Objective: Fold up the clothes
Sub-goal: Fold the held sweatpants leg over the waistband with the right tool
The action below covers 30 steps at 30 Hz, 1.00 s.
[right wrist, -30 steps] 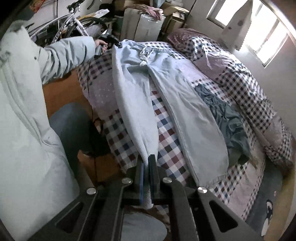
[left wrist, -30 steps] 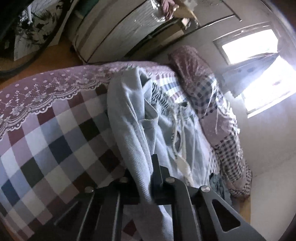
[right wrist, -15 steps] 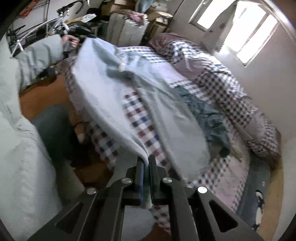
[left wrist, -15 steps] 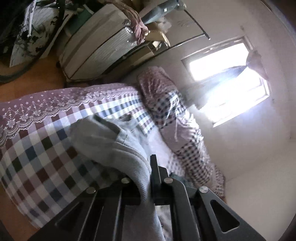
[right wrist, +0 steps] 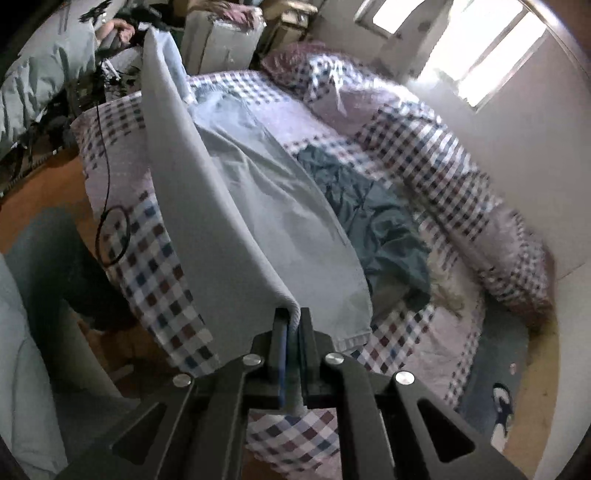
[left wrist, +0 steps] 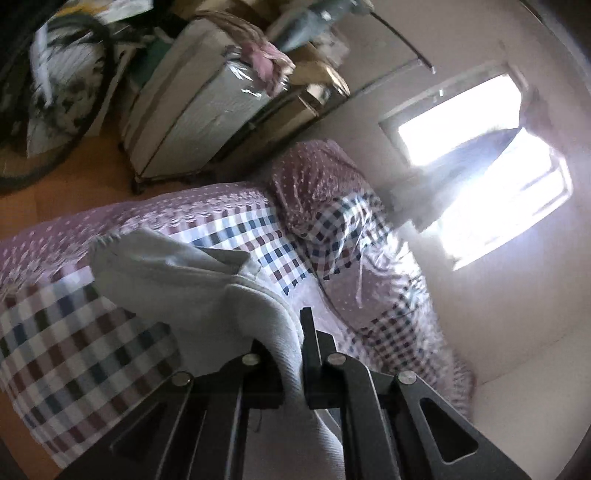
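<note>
Light grey-blue trousers [right wrist: 207, 206] stretch in the air between both grippers above the checked bed [right wrist: 155, 258]. My right gripper [right wrist: 293, 317] is shut on the hem of one leg. The other leg [right wrist: 280, 206] lies flat on the bed beneath. In the left wrist view my left gripper [left wrist: 295, 332] is shut on the waist end of the trousers [left wrist: 177, 280], which bunches in front of it. The left hand [right wrist: 122, 31] shows at the top left of the right wrist view.
A dark teal garment [right wrist: 373, 218] lies crumpled on the bed beside the trousers. A checked quilt and pillows [right wrist: 443, 155] run along the wall under the window [left wrist: 491, 170]. Boxes [left wrist: 207, 107] and a bicycle wheel [left wrist: 55, 99] stand past the bed's head. The person's leg [right wrist: 62, 258] is at the bed's edge.
Both grippers lifted the near trouser leg off the bed. The left one rose with the waist; the right one swung sideways with the hem, so the leg now hangs taut over the other.
</note>
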Each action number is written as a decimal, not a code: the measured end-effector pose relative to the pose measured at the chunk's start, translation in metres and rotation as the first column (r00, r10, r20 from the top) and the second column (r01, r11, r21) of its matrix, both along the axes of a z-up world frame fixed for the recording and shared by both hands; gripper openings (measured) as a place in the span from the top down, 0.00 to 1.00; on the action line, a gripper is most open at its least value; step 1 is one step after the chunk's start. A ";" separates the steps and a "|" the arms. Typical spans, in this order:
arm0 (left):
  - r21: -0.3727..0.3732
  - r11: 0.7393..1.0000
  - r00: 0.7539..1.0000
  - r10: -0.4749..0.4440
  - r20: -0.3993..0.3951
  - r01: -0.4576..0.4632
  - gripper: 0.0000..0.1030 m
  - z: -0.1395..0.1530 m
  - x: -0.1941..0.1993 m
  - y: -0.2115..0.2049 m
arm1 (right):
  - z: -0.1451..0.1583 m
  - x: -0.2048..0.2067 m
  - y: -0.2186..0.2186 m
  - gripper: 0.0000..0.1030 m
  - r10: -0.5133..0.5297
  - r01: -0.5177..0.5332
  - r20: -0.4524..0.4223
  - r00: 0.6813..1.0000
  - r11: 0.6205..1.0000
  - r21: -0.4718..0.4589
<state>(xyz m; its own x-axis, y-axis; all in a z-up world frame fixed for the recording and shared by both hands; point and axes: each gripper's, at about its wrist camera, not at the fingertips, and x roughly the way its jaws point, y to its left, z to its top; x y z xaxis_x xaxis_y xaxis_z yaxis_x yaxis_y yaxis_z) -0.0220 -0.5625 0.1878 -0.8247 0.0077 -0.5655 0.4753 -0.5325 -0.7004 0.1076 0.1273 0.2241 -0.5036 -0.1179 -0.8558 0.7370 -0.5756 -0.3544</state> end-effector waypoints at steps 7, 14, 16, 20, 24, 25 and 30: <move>-0.143 0.986 0.983 -0.058 0.176 0.083 0.95 -0.016 -0.131 0.052 | -0.063 -0.121 0.034 0.96 -0.109 0.109 0.118 0.987 0.994 0.010; -0.223 0.965 0.940 -0.059 0.335 0.140 0.94 -0.080 -0.237 0.094 | -0.113 -0.228 0.061 0.97 -0.232 0.228 0.197 0.952 0.973 0.043; -0.238 0.959 0.928 -0.059 0.368 0.155 0.94 -0.103 -0.257 0.102 | -0.135 -0.257 0.067 0.97 -0.264 0.258 0.233 0.936 0.964 0.056; -0.246 0.952 0.905 -0.066 0.421 0.184 0.94 -0.141 -0.286 0.111 | -0.175 -0.289 0.077 1.00 -0.343 0.321 0.198 0.918 0.937 0.136; -0.258 0.942 0.898 -0.087 0.431 0.215 0.93 -0.168 -0.303 0.116 | -0.196 -0.306 0.100 1.00 -0.417 0.391 0.182 0.891 0.906 0.161; -0.251 0.937 0.891 -0.112 0.439 0.241 0.92 -0.177 -0.307 0.118 | -0.199 -0.305 0.105 1.00 -0.412 0.389 0.211 0.886 0.910 0.141; -0.158 0.927 0.867 -0.244 0.434 0.340 0.73 -0.207 -0.302 0.122 | -0.188 -0.284 0.140 0.95 -0.480 0.535 0.304 0.823 0.834 -0.134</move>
<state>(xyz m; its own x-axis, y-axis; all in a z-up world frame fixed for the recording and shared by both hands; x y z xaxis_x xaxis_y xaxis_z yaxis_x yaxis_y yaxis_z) -0.3237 -0.4406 -0.0190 -0.5068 0.0476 -0.8608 0.4862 -0.8088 -0.3309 -0.1766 0.2676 0.0366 -0.3157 -0.0901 -0.9446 0.3656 -0.9302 -0.0335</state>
